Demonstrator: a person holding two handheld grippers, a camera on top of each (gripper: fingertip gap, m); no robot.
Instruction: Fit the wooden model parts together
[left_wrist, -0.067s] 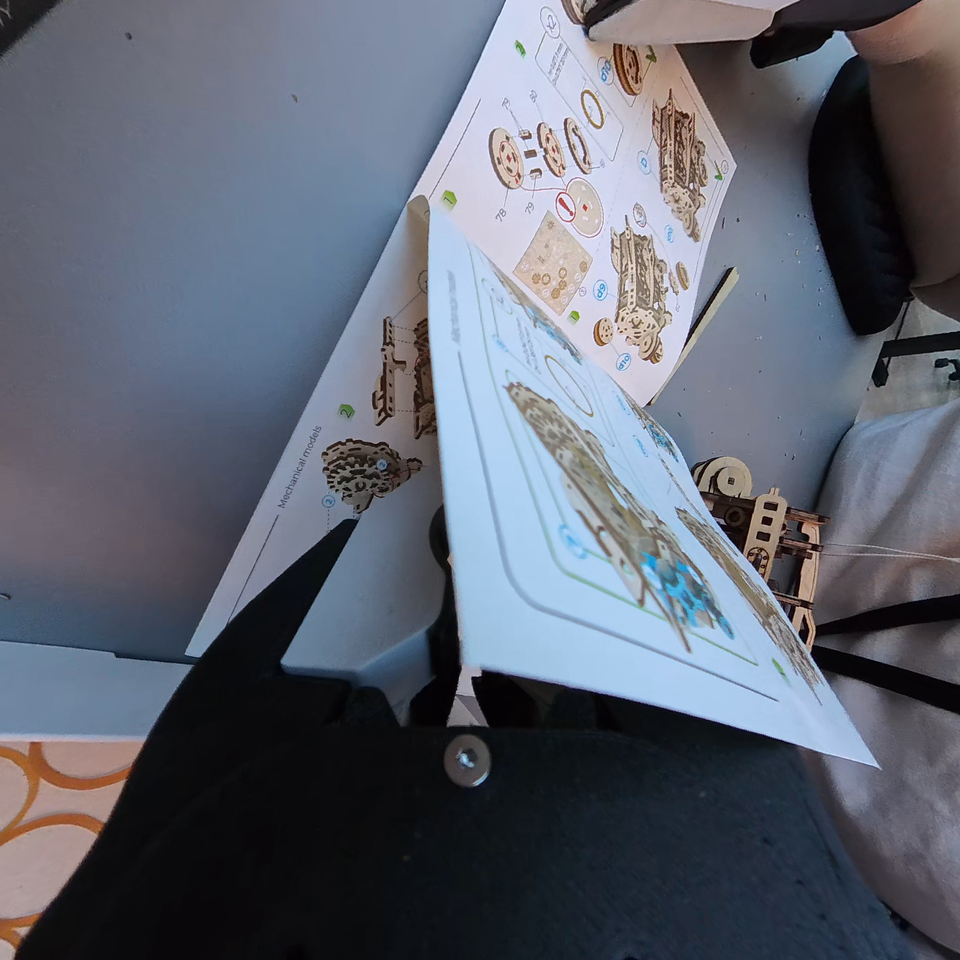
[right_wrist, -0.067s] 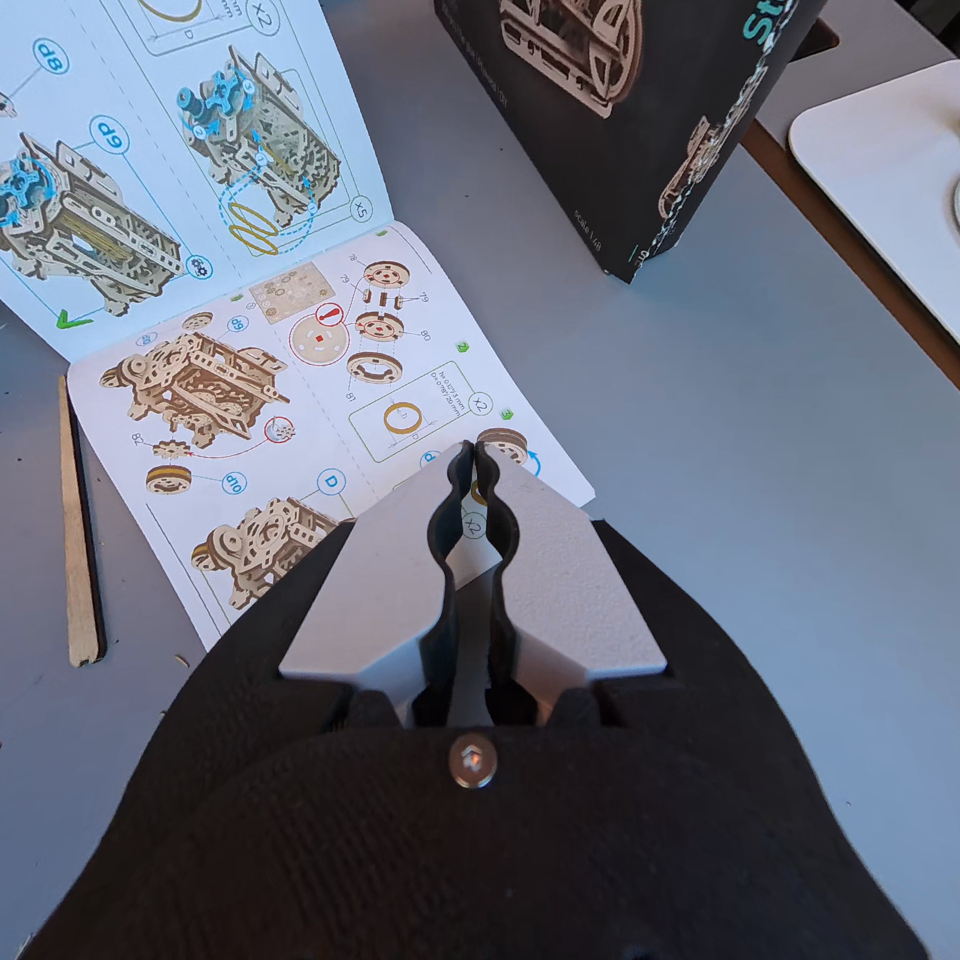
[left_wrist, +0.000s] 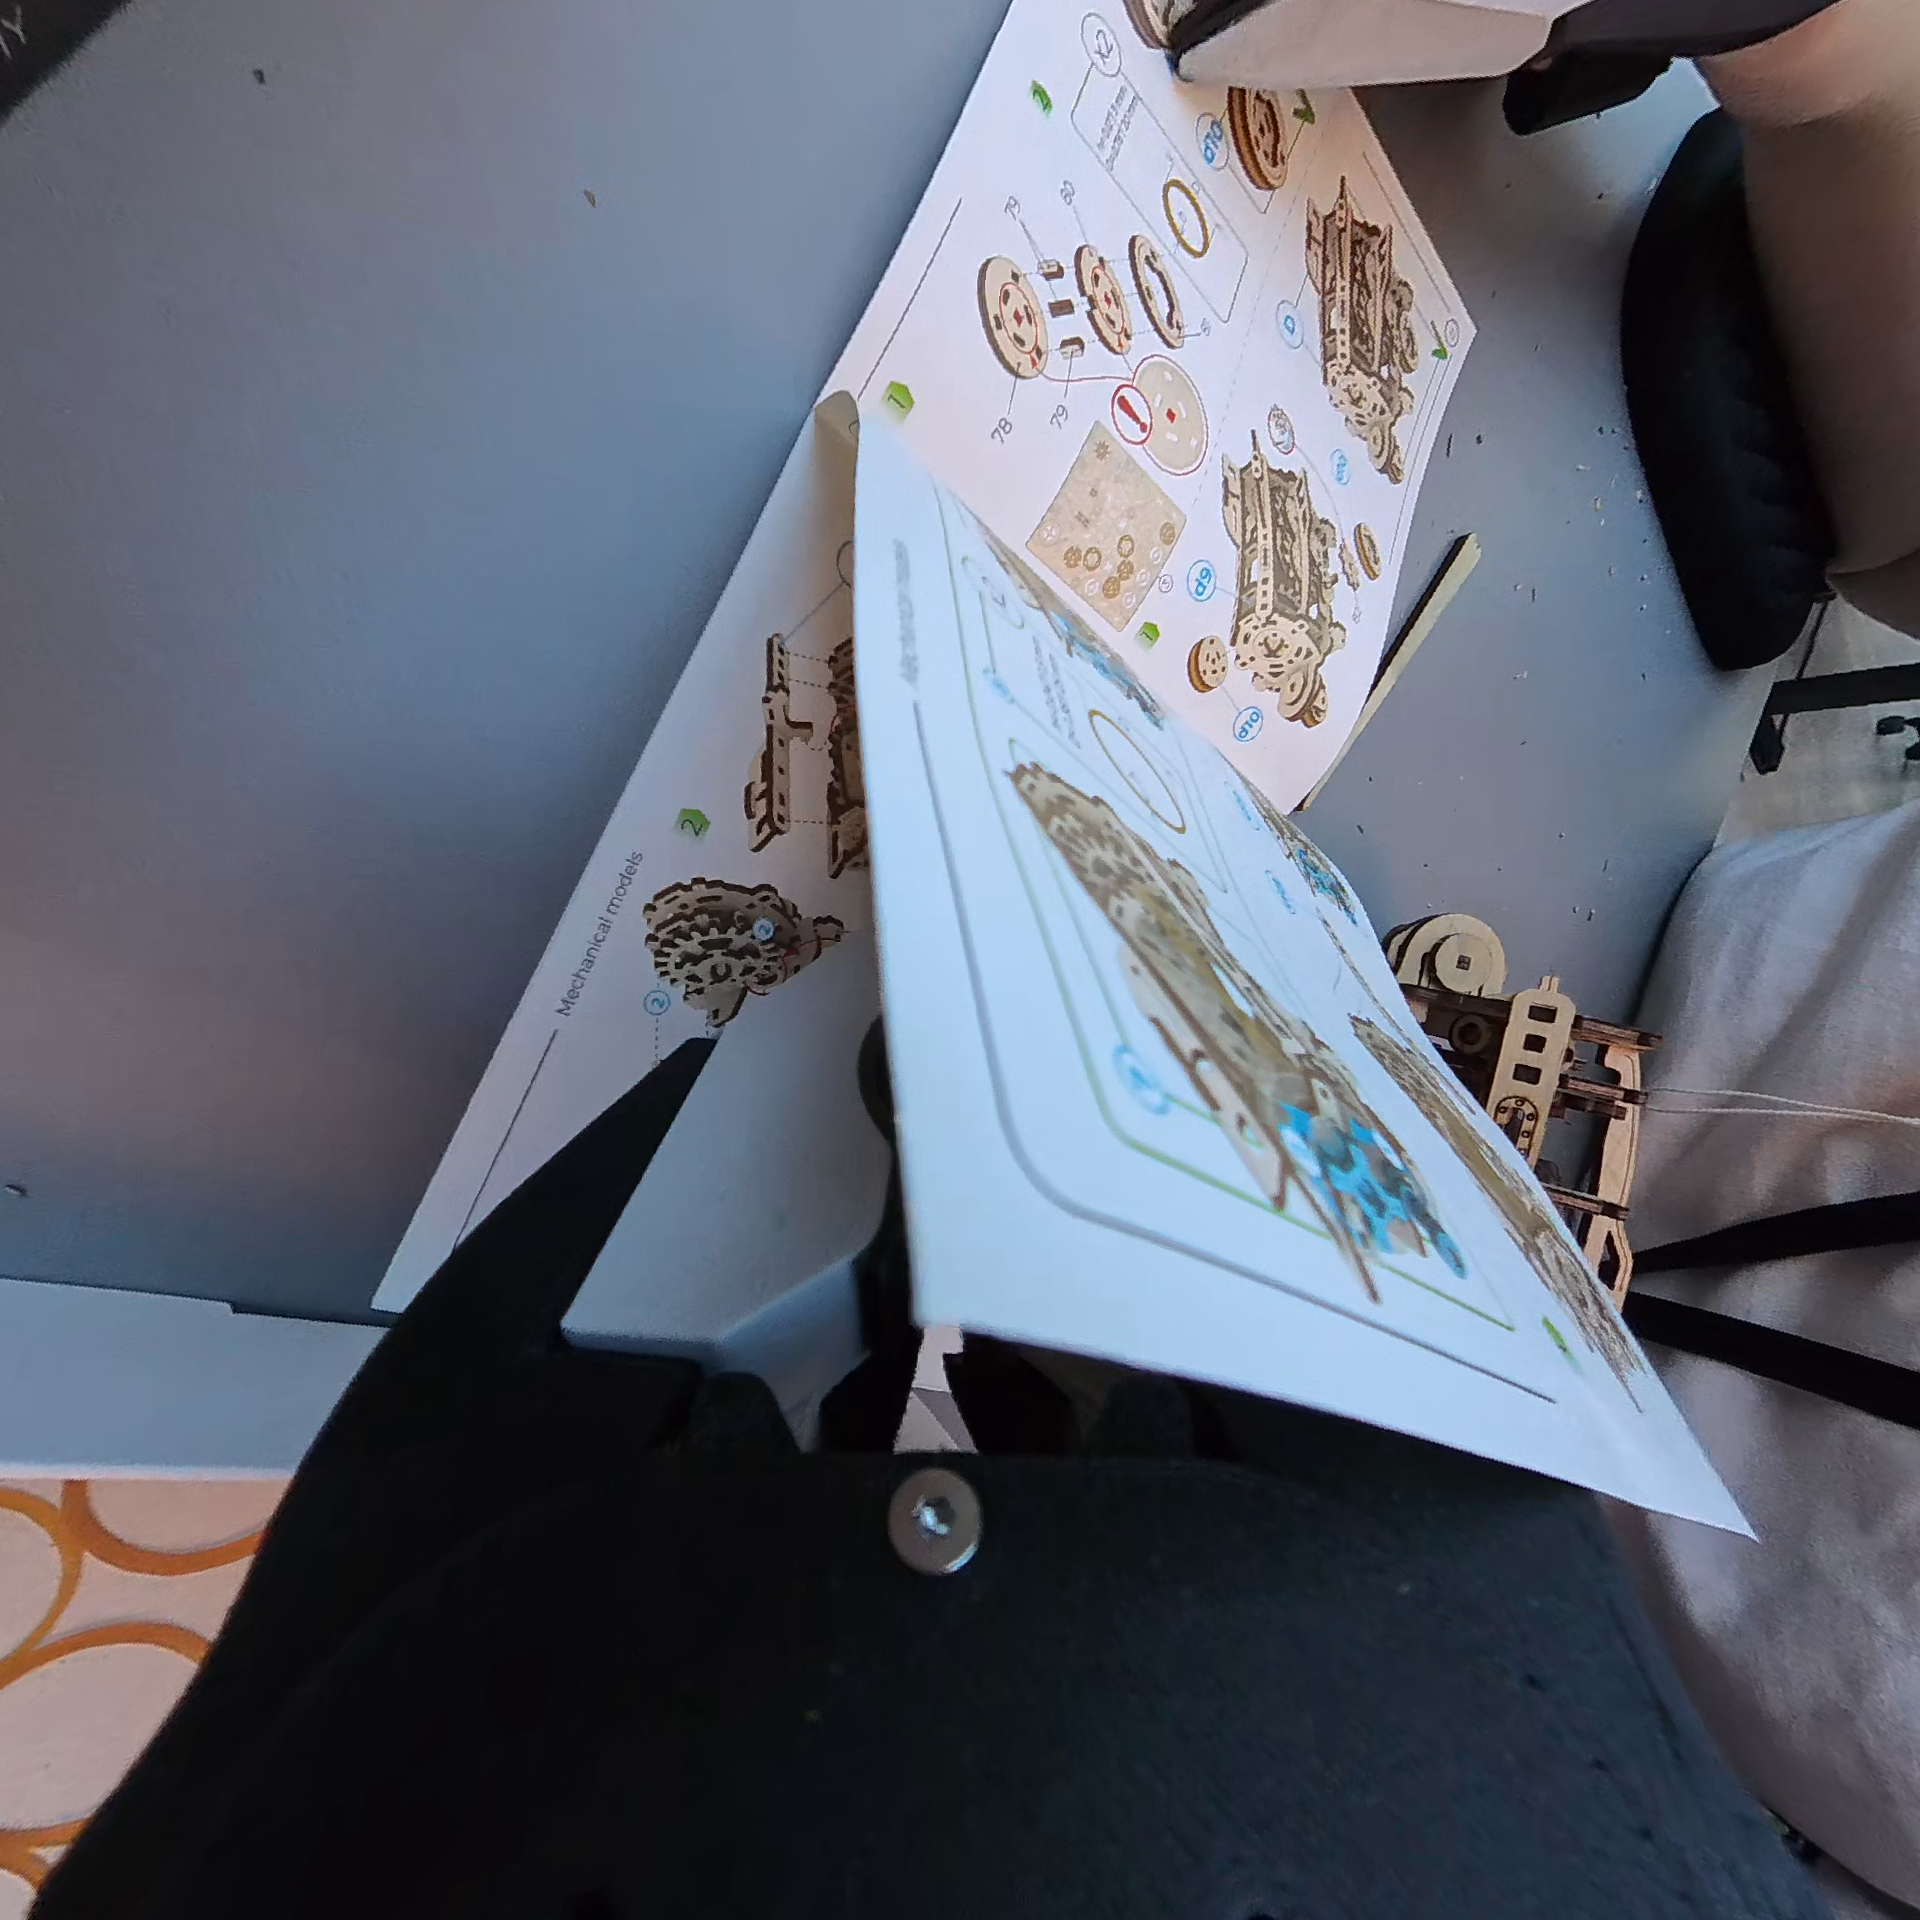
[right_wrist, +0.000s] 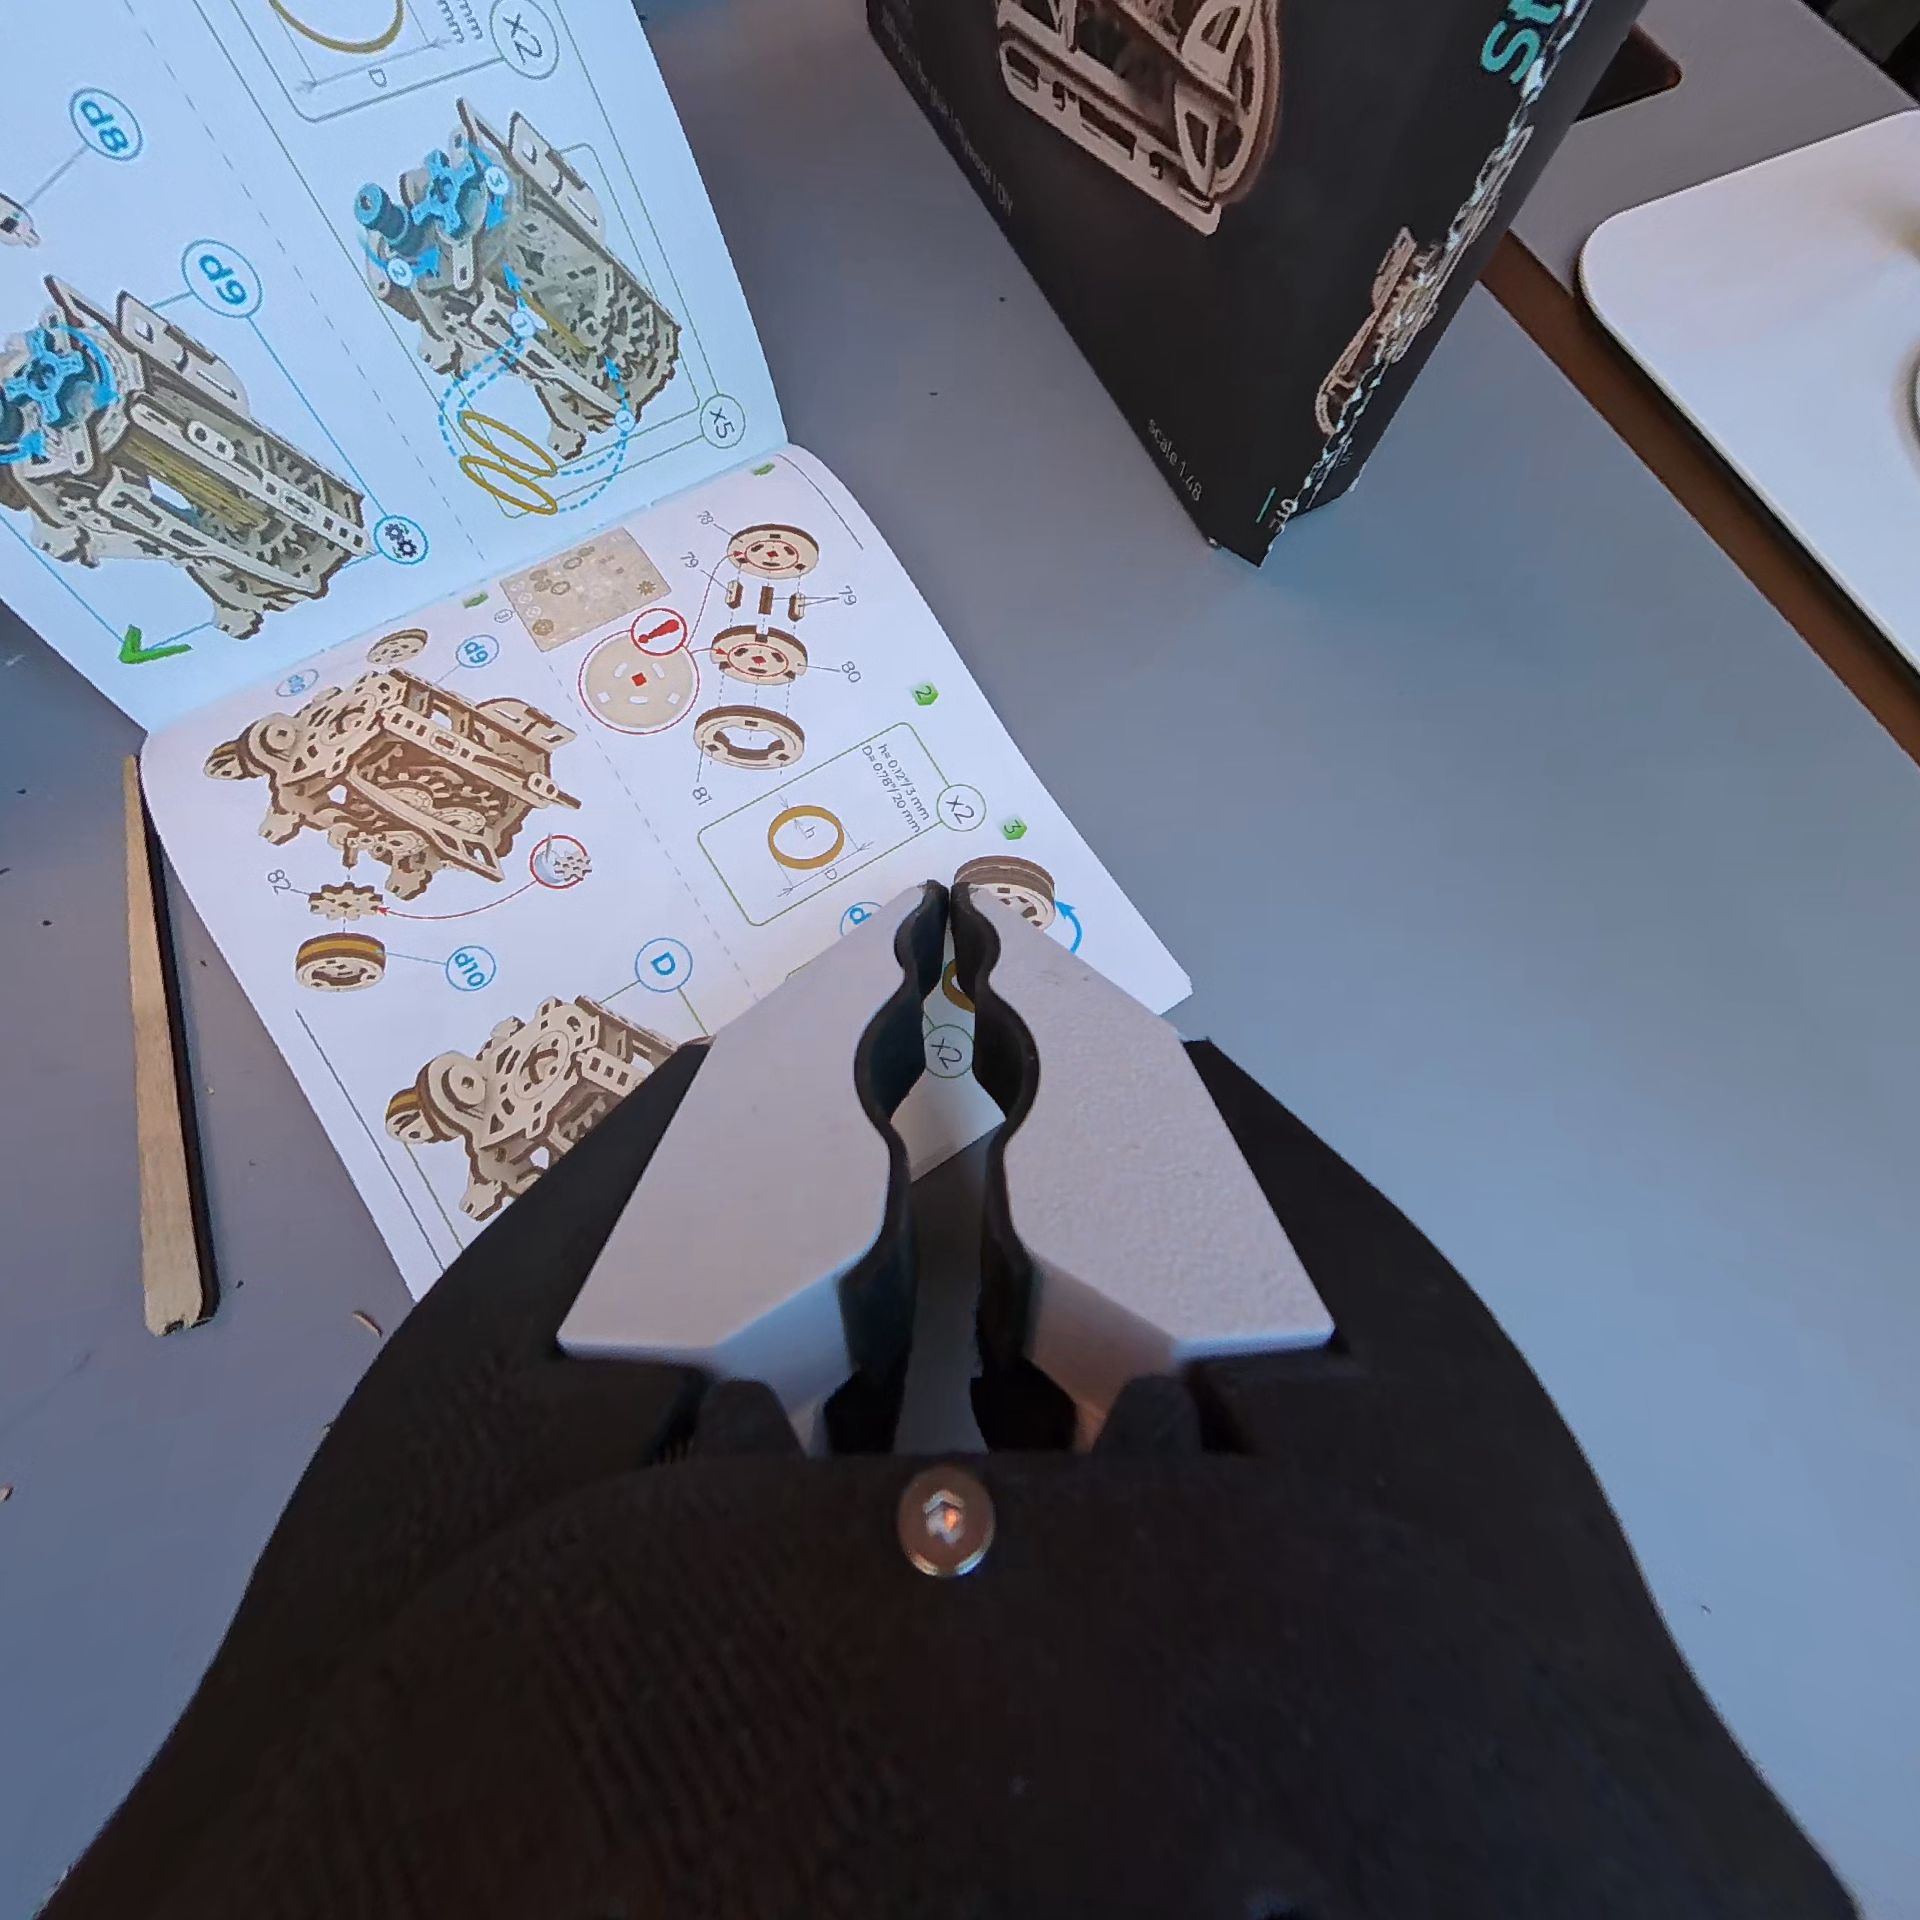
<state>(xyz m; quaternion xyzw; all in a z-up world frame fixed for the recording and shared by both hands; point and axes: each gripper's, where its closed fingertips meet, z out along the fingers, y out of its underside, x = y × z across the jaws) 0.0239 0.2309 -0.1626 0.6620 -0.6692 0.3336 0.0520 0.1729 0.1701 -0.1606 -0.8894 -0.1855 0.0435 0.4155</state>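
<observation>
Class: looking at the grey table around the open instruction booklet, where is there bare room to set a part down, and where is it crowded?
Bare table lies between the booklet, the black box and the right gripper. It is tighter between the booklet and the wooden stick.

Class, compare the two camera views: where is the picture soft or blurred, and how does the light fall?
Left wrist view: the lifted page close to the lens is soft, the flat booklet page sharper and sunlit. Right wrist view: crisp throughout, with the right tool shut and the black box shading the table.
</observation>
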